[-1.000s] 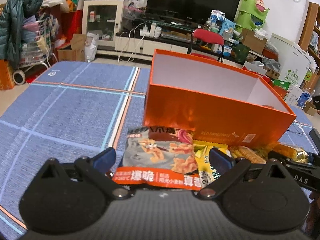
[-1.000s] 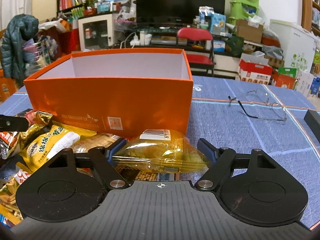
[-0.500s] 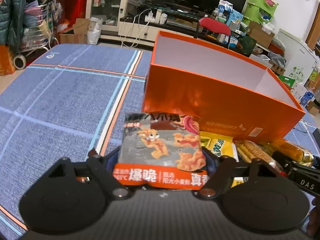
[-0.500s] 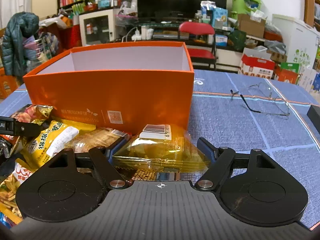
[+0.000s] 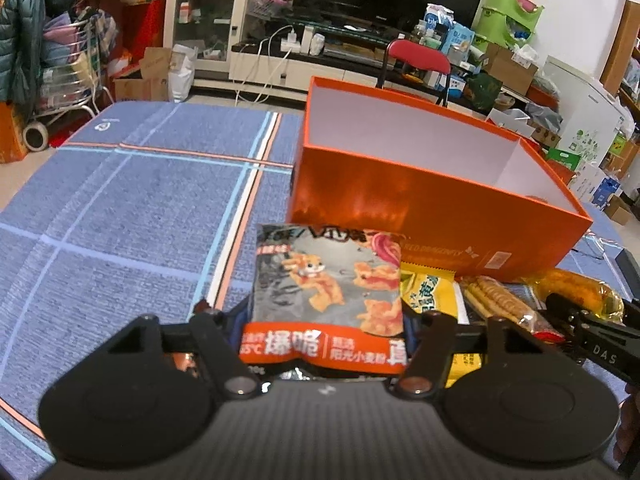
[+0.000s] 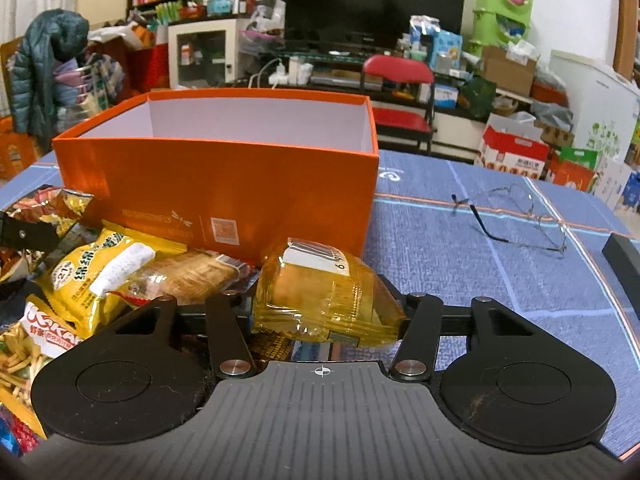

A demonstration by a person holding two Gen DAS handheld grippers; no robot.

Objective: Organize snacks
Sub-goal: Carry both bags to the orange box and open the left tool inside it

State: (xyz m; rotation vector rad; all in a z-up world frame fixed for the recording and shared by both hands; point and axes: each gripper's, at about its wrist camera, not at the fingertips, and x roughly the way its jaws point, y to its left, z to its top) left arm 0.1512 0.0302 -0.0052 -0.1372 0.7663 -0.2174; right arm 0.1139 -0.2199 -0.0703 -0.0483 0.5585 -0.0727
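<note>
Plainly both tools are loaded: the left gripper (image 5: 326,336) has its jaws pinching a grey-and-orange snack bag (image 5: 327,296), and the right gripper (image 6: 326,320) has its jaws clamped on a yellow-wrapped cake (image 6: 324,292), each just in front of the one open orange box (image 6: 224,184) on the desk (image 5: 120,220). Both packs look light, soft and crinkly, probably slippery, so a grip across the middle suits. Three more packets are countable beside them, with others cut off.
</note>
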